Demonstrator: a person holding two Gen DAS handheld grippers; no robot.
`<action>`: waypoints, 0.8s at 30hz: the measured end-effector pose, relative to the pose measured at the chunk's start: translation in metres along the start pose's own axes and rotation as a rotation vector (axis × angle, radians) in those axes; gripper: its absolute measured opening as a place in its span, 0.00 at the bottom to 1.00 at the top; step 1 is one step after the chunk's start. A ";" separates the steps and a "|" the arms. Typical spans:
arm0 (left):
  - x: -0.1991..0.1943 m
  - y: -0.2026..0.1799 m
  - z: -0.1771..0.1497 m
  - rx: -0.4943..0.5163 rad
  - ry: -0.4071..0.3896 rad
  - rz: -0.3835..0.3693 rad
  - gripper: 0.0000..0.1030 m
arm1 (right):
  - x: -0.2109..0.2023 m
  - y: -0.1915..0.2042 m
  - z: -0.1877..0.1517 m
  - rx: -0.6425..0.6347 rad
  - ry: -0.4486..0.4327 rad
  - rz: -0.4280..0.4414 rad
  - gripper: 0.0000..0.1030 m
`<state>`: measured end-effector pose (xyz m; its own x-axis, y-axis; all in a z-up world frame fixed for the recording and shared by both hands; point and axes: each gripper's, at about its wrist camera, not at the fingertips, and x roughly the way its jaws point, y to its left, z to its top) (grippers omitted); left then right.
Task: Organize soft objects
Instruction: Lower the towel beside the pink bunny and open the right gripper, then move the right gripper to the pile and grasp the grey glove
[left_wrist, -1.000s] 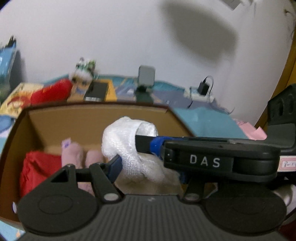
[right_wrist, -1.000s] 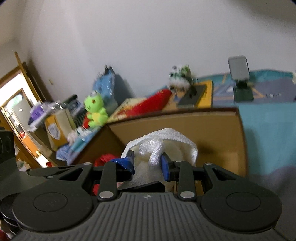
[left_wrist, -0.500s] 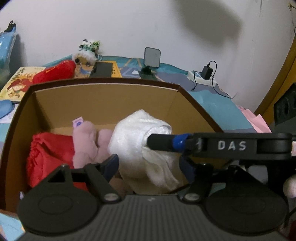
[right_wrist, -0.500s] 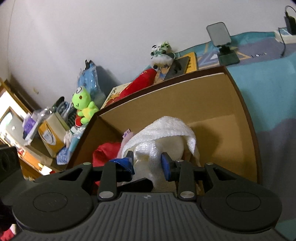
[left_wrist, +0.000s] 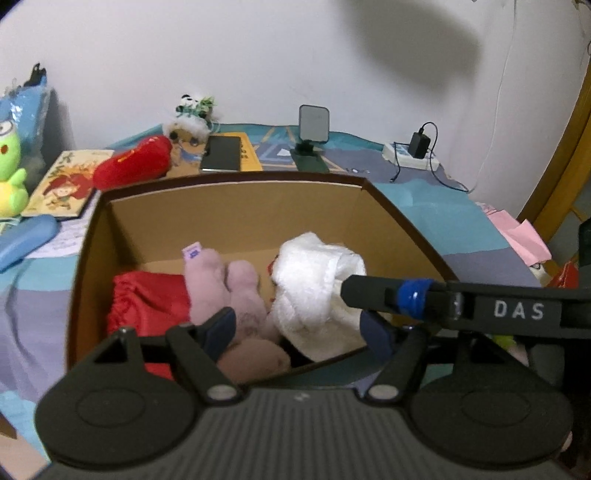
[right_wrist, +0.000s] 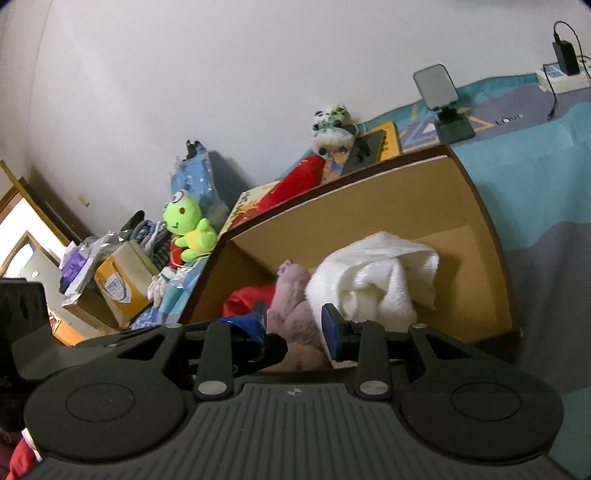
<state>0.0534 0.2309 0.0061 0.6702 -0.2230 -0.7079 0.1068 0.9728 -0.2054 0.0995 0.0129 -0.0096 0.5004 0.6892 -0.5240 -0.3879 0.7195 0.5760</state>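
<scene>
An open cardboard box (left_wrist: 236, 206) (right_wrist: 369, 206) stands on the bed. Inside lie a red cloth (left_wrist: 147, 295) (right_wrist: 247, 299), a pink plush (left_wrist: 225, 284) (right_wrist: 295, 291) and a white towel (left_wrist: 314, 288) (right_wrist: 376, 273). My left gripper (left_wrist: 297, 332) hangs open over the box's near edge, its fingers apart from the pink plush and the towel. My right gripper (right_wrist: 293, 325) is open too, with only the pink plush showing behind the gap. In the left wrist view one finger of the right gripper (left_wrist: 369, 291) reaches in from the right, beside the towel.
Behind the box lie a red plush (left_wrist: 133, 166), a panda plush (left_wrist: 192, 110), a phone stand (left_wrist: 314, 122) and a power strip (left_wrist: 410, 153). A green frog plush (right_wrist: 188, 229) and a yellow box (right_wrist: 122, 277) crowd the left. Pink paper (left_wrist: 517, 232) lies at the right.
Both grippers had the white towel between their fingers above the box. They have let go of it and drawn back, and the towel now lies in the box beside the pink plush.
</scene>
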 end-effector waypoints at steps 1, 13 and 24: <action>-0.003 0.000 0.000 0.001 0.001 0.010 0.70 | -0.001 0.002 -0.001 -0.003 -0.001 0.004 0.16; -0.024 -0.014 -0.017 0.008 0.037 0.118 0.70 | -0.022 0.002 -0.017 0.013 -0.014 0.031 0.16; -0.023 -0.056 -0.037 0.014 0.077 0.134 0.70 | -0.051 -0.019 -0.039 0.048 0.020 0.035 0.16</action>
<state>0.0050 0.1797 0.0094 0.6206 -0.0952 -0.7783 0.0309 0.9948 -0.0970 0.0512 -0.0327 -0.0176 0.4717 0.7157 -0.5150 -0.3669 0.6905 0.6234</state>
